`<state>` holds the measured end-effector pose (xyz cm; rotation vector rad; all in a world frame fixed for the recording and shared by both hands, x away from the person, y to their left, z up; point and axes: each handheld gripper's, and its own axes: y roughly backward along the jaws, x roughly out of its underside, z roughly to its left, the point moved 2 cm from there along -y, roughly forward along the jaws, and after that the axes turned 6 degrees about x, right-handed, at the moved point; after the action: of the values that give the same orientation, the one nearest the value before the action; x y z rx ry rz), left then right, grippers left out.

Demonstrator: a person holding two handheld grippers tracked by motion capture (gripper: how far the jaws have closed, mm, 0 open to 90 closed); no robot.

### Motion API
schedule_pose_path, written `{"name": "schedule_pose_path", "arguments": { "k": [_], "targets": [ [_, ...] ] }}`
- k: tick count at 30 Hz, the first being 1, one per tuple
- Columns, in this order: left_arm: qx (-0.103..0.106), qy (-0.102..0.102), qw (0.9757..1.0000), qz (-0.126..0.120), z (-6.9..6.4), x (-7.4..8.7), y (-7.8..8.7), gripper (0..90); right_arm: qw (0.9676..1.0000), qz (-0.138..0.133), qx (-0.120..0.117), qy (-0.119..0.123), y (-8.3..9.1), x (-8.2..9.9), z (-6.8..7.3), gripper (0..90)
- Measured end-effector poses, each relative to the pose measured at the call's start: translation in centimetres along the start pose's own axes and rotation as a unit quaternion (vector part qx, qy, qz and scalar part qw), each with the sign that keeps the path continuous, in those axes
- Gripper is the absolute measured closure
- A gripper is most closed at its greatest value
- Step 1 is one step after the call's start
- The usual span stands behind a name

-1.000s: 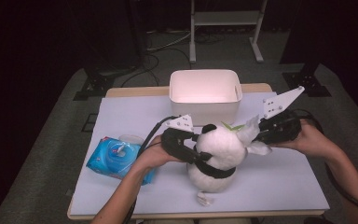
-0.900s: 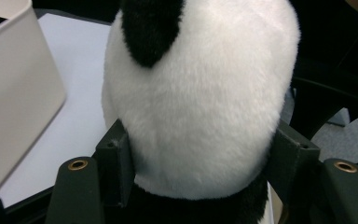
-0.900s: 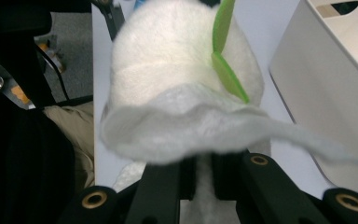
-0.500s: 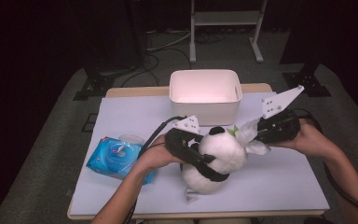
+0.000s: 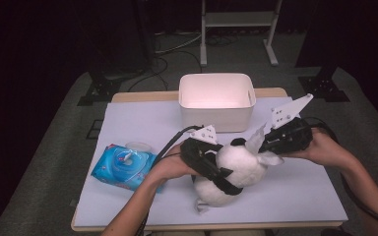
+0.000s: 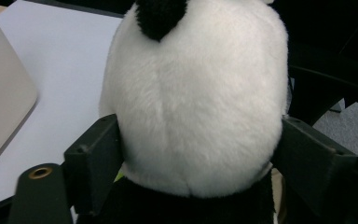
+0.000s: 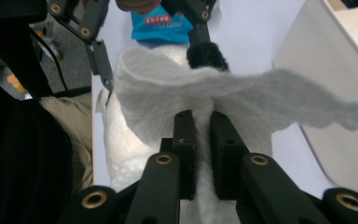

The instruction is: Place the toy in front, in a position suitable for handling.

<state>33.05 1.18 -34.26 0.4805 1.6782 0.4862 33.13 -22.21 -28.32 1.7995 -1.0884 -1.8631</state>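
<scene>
since a second ago the panda plush [image 5: 236,169] is tipping over toward your left gripper [image 5: 210,166], its body now leaning between that gripper and the near table [image 5: 295,196] edge, and that gripper's jaws have just been opening wider. in the left gripper view they are standing wide on either side of the plush's white back, the pads resting against the fur, so you are bracing it loosely. your right gripper [image 7: 200,122] is pinching a white wipe [image 7: 242,95] with its jaws almost fully closed, holding it against the plush's head on the side away from the left gripper. the white bin [image 5: 216,98] is sitting behind the plush, the blue wipe pack [image 5: 124,166] well off beyond your left hand. judging by this, you are in mid-wipe: the wipe is out and on the toy, and the rest of the fur is likely waiting.
</scene>
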Motion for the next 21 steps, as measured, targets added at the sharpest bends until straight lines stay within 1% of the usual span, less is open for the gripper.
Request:
{"name": "schedule_pose_path", "arguments": {
  "k": [1, 3, 5, 8, 9, 11, 12, 13, 15, 16, 19, 21],
  "targets": [
    [0.000, 0.007, 1.0000, 0.001, 0.0, 0.2, -0.2, 16.6, 1.0000, 0.004, 0.001, -0.003, 0.0, 0.2, 0.0, 81.3],
    [0.002, 0.010, 0.9999, 0.008, 0.2, 0.7, -0.4, 14.0, 1.0000, 0.004, -0.001, -0.006, 0.0, 0.5, -0.2, 81.3],
    [0.009, 0.018, 0.9997, 0.011, 0.4, 1.2, -0.8, 13.9, 0.9999, 0.005, -0.001, -0.009, 0.0, 0.8, -0.2, 81.3],
    [0.015, 0.018, 0.9997, 0.004, 0.4, 1.4, -1.2, 14.1, 0.9999, 0.008, -0.004, -0.014, -0.2, 1.3, -0.2, 81.4],
    [0.018, 0.013, 0.9997, 0.004, 0.4, 1.3, -1.3, 16.6, 0.9998, 0.011, -0.005, -0.017, -0.2, 1.4, -0.2, 81.4],
    [0.022, 0.014, 0.9997, 0.002, 0.4, 1.1, -1.3, 25.7, 0.9998, 0.009, -0.006, -0.018, -0.2, 1.6, -0.2, 81.3],
    [0.023, 0.015, 0.9996, 0.003, 0.4, 1.0, -1.1, 30.3, 0.9997, 0.007, -0.009, -0.022, -0.1, 1.6, -0.2, 81.3],
    [0.022, 0.012, 0.9997, 0.000, 0.4, 0.8, -0.9, 32.8, 0.9997, 0.001, -0.010, -0.023, 0.0, 1.7, -0.2, 81.3],
    [0.019, 0.005, 0.9998, 0.001, 0.3, 0.1, -0.5, 35.4, 0.9996, -0.011, -0.009, -0.025, 0.5, 1.7, -0.3, 81.4],
    [0.020, 0.001, 0.9998, 0.006, 0.3, -0.1, -0.4, 35.7, 0.9995, -0.018, -0.007, -0.024, 0.8, 1.6, -0.3, 81.4],
    [0.019, -0.004, 0.9998, 0.008, 0.3, -0.7, 0.2, 36.0, 0.9993, -0.024, -0.006, -0.026, 1.3, 1.3, -0.1, 81.3],
    [0.018, -0.008, 0.9997, 0.012, 0.4, -0.9, 0.6, 36.0, 0.9996, -0.019, -0.002, -0.021, 1.3, 1.4, -0.2, 81.3]
  ]
}}
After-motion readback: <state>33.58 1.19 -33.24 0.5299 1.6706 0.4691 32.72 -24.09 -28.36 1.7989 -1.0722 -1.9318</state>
